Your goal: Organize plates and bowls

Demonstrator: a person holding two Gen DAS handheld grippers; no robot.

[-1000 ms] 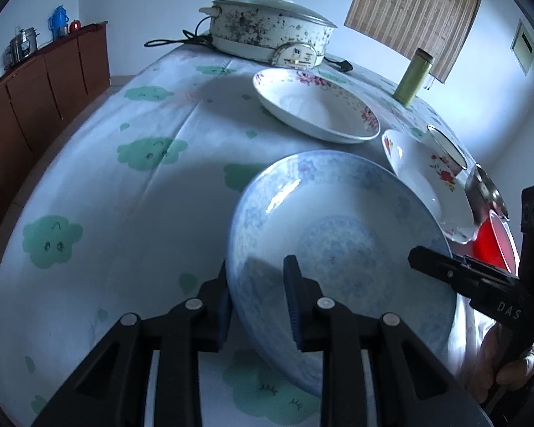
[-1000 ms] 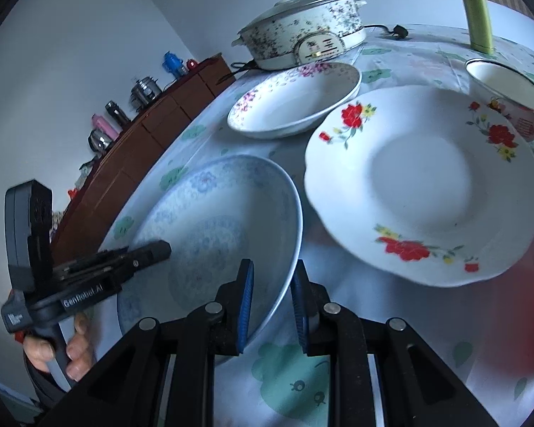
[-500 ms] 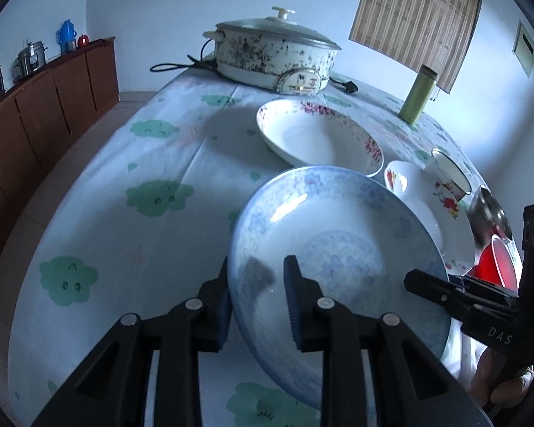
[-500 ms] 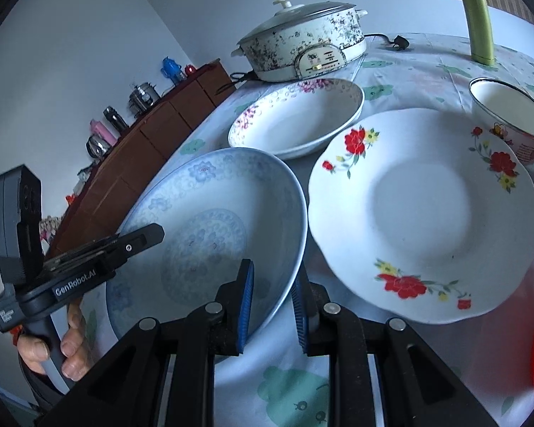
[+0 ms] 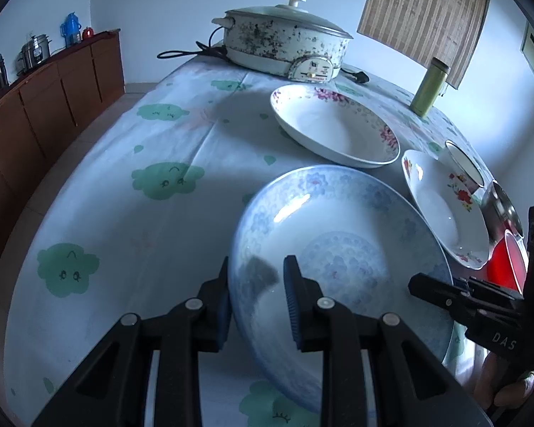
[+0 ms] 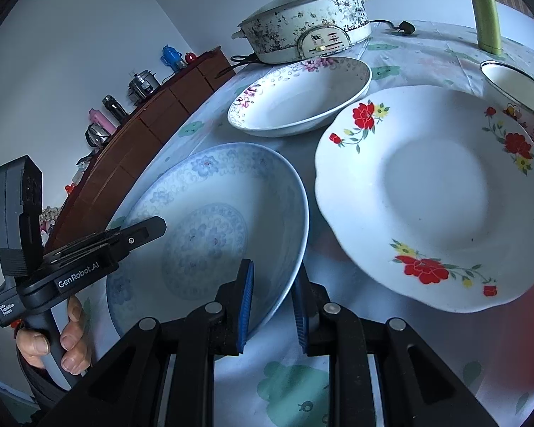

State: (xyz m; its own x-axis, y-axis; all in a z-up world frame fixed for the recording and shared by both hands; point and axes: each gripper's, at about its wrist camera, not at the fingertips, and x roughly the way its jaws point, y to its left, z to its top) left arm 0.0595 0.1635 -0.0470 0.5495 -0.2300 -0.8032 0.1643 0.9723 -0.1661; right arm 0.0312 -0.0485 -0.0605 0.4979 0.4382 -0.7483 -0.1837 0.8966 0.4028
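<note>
A blue-patterned plate (image 5: 338,249) (image 6: 210,220) hangs tilted just above the cloud-print tablecloth (image 5: 124,195), held from two sides. My left gripper (image 5: 258,277) is shut on its near-left rim, one pad inside the dish and one under it. On the opposite rim my right gripper (image 6: 272,277) is shut the same way. Each view also shows the other gripper's tip at the plate's edge. A deep plate with pink flowers (image 5: 334,131) (image 6: 299,96) sits beyond it. To the right lies a plate with red flowers (image 5: 445,210) (image 6: 434,195).
An electric pot (image 5: 284,46) with its cord stands at the table's far end, a green flask (image 5: 429,87) to its right. A white enamel bowl (image 6: 516,92), a metal bowl (image 5: 502,210) and a red dish (image 5: 512,259) crowd the right edge. A brown sideboard (image 5: 35,106) runs along the left.
Both grips stay as they were. The blue plate sits a little higher over the cloth and now shows a clear gap from the red-flowered plate.
</note>
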